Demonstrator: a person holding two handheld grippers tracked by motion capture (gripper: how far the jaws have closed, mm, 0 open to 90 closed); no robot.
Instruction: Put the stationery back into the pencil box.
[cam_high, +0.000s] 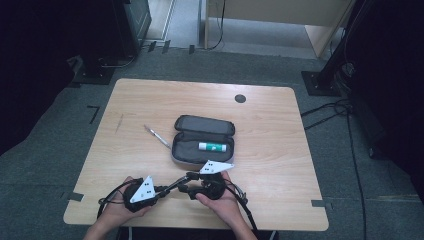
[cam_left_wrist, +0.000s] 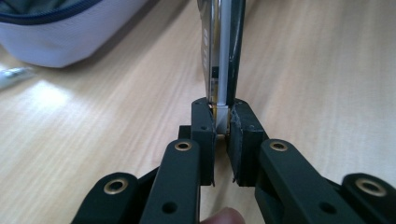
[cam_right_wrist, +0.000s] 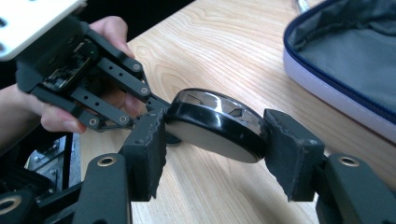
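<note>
A round black disc (cam_right_wrist: 215, 126) with a glossy top hangs just above the wooden table (cam_high: 265, 175) near its front edge. My right gripper (cam_right_wrist: 215, 140) is shut on it, one pad on each side of the rim. My left gripper (cam_left_wrist: 222, 121) is shut on the same disc (cam_left_wrist: 219, 56), pinching its thin edge, which stands edge-on with a silver band. In the right gripper view the left gripper (cam_right_wrist: 156, 109) reaches in from the upper left to the disc's left edge. From above, both grippers (cam_high: 185, 182) meet in front of the person.
An open grey pencil case (cam_high: 202, 125) lies mid-table with a white and green glue stick (cam_high: 214, 146) inside. A slim pen-like tool (cam_high: 157, 136) lies left of it. The case's edge (cam_right_wrist: 345, 60) is close to my right jaws. A dark round cap (cam_high: 240, 98) sits near the far edge.
</note>
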